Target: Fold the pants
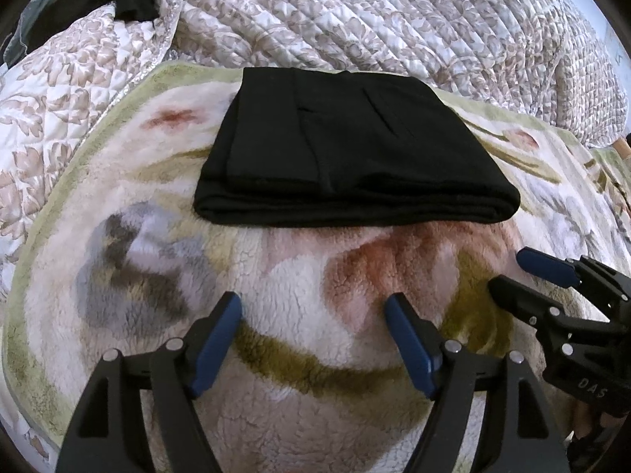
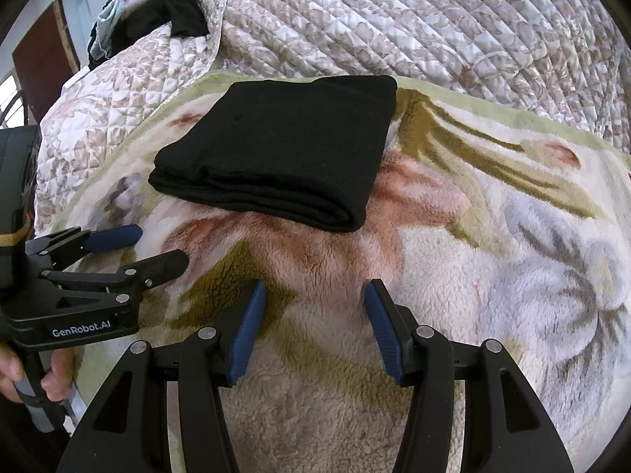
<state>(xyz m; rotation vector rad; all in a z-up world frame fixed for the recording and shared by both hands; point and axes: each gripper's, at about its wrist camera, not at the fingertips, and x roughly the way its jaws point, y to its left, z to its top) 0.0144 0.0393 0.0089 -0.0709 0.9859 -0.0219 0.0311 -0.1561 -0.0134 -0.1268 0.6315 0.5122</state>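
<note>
1. The left gripper (image 1: pixel 313 307) is held tilted down over the fleece blanket (image 1: pixel 118 260) at the frame's bottom, jaws spread wide with nothing between them.
2. The right gripper (image 2: pixel 313 295) is likewise angled down, jaws parted and empty.
3. A hand (image 2: pixel 23 370) is seen at lower left, wrapped around the left gripper's handle.
4. The black pants (image 1: pixel 339 146) lie folded at upper centre, apart from both grippers.
5. A quilt (image 1: pixel 394 15) is spread behind.

Both cameras sit low over the blanket (image 1: pixel 299 276), looking forward and down along their own fingers toward the pants (image 1: pixel 347 146). The left view faces the pants squarely from near; the right view sees them from the right, angled leftward. Both share the pants, blanket and quilt (image 2: pixel 434 27).
</note>
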